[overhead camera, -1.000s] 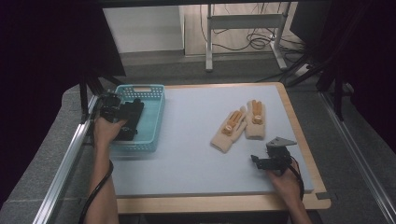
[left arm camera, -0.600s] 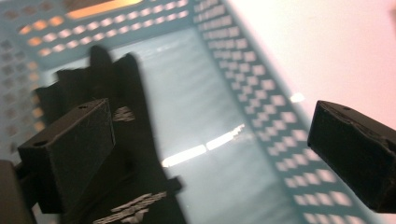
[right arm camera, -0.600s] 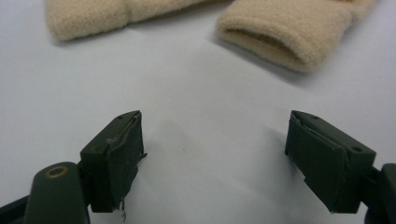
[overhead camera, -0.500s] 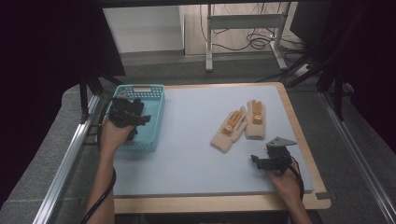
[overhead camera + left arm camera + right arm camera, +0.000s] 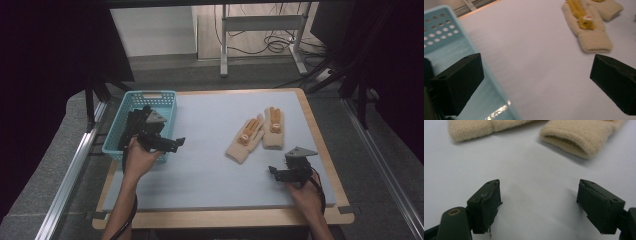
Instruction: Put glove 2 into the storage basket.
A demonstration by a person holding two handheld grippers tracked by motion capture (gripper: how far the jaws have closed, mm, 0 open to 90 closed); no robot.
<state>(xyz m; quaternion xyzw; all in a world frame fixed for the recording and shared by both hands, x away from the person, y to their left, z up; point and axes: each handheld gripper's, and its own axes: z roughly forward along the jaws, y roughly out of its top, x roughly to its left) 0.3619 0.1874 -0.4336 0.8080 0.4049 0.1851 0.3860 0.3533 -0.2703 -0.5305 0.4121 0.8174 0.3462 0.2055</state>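
Leftmost, teal basket [image 5: 142,122] at desk edge; left tongs [image 5: 167,144] just spread wide, nothing between, clear of its rim. Two cream gloves [image 5: 256,135] lie mid-desk, ungrasped, likely basket-bound. Right tongs [image 5: 280,172] released, hovering near cuffs. Pale blue mat [image 5: 210,165], wood border; dark room, cables behind

Black two-fingered grippers [image 5: 176,142] [image 5: 272,171], grey triangular top plates, trailing black cables.
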